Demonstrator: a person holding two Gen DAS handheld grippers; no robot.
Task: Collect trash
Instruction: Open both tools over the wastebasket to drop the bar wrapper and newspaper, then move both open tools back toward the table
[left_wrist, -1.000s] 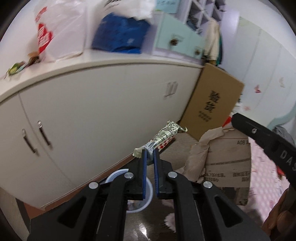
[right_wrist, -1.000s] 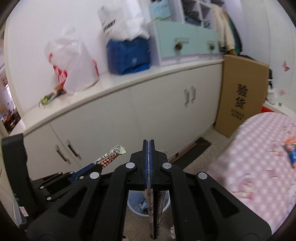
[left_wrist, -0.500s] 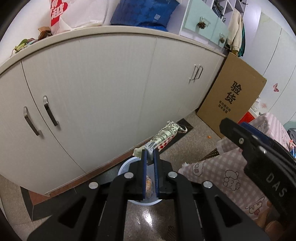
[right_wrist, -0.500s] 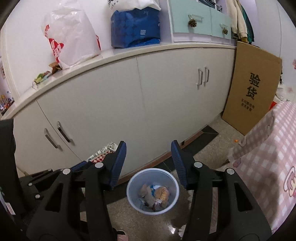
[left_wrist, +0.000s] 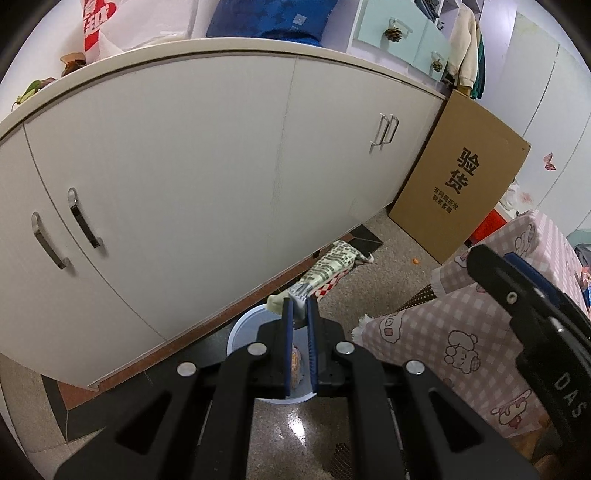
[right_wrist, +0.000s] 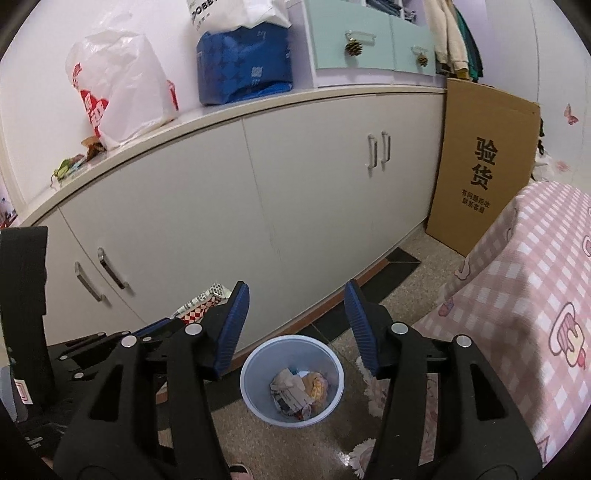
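Hovering over the blue waste bin (right_wrist: 291, 380), the left claw (left_wrist: 300, 306) stays clamped on a printed snack wrapper (left_wrist: 325, 273); the right claw (right_wrist: 295, 314), jaws just opening, stands apart and empty. Next, seemingly: release the wrapper squarely above the bin.

The left claw (left_wrist: 300, 314) is held clamped on a wrapper (left_wrist: 325, 271) above the bin (right_wrist: 291, 380); the right claw (right_wrist: 295, 314), jaws just opened and empty, is held over it too.
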